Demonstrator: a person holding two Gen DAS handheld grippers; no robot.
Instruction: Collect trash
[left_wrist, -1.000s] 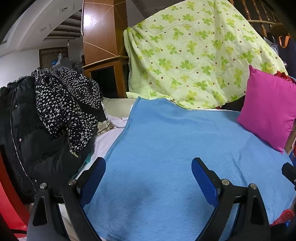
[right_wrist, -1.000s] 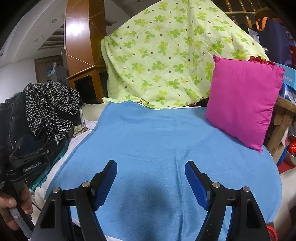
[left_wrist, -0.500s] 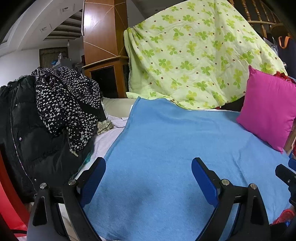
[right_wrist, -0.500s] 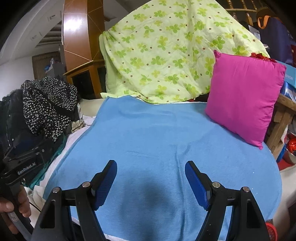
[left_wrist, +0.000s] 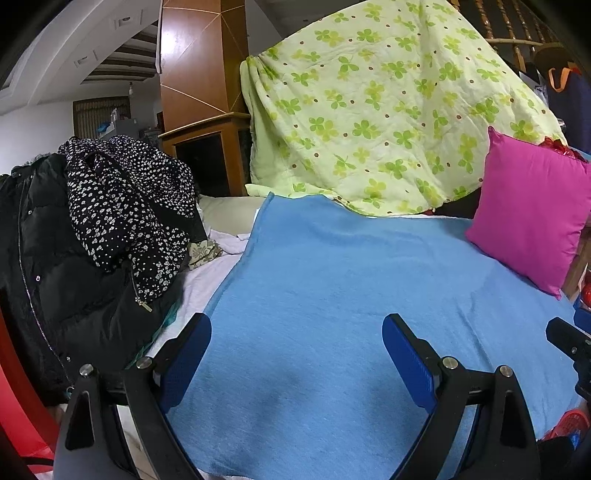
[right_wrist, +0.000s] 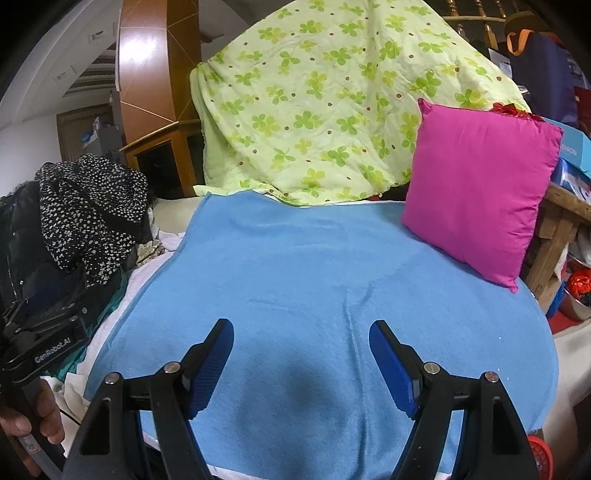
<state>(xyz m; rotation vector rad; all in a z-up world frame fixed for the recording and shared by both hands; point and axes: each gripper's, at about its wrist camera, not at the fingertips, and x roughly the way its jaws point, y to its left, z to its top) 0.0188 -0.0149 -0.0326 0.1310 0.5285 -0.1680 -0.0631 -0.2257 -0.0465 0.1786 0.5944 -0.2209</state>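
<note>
My left gripper (left_wrist: 297, 343) is open and empty, held above a blue towel (left_wrist: 351, 295) spread over a bed. My right gripper (right_wrist: 301, 347) is also open and empty above the same blue towel (right_wrist: 332, 266). A small crumpled patterned scrap (left_wrist: 203, 252) lies by the towel's left edge beside the dark clothes; it also shows in the right wrist view (right_wrist: 149, 249). The left gripper's body (right_wrist: 44, 332) with a hand on it shows at the left of the right wrist view.
A heap of dark clothes (left_wrist: 92, 229) sits on the left. A pink cushion (left_wrist: 532, 218) leans on the right. A green clover quilt (left_wrist: 388, 122) hangs at the back. A wooden shelf (right_wrist: 557, 221) with boxes stands at the right. A red object (left_wrist: 18, 406) shows at the bottom left.
The right wrist view has shifted left and slightly forward, with the cushion larger and more to the right. The left wrist view is nearly unchanged. Both grippers stay open.
</note>
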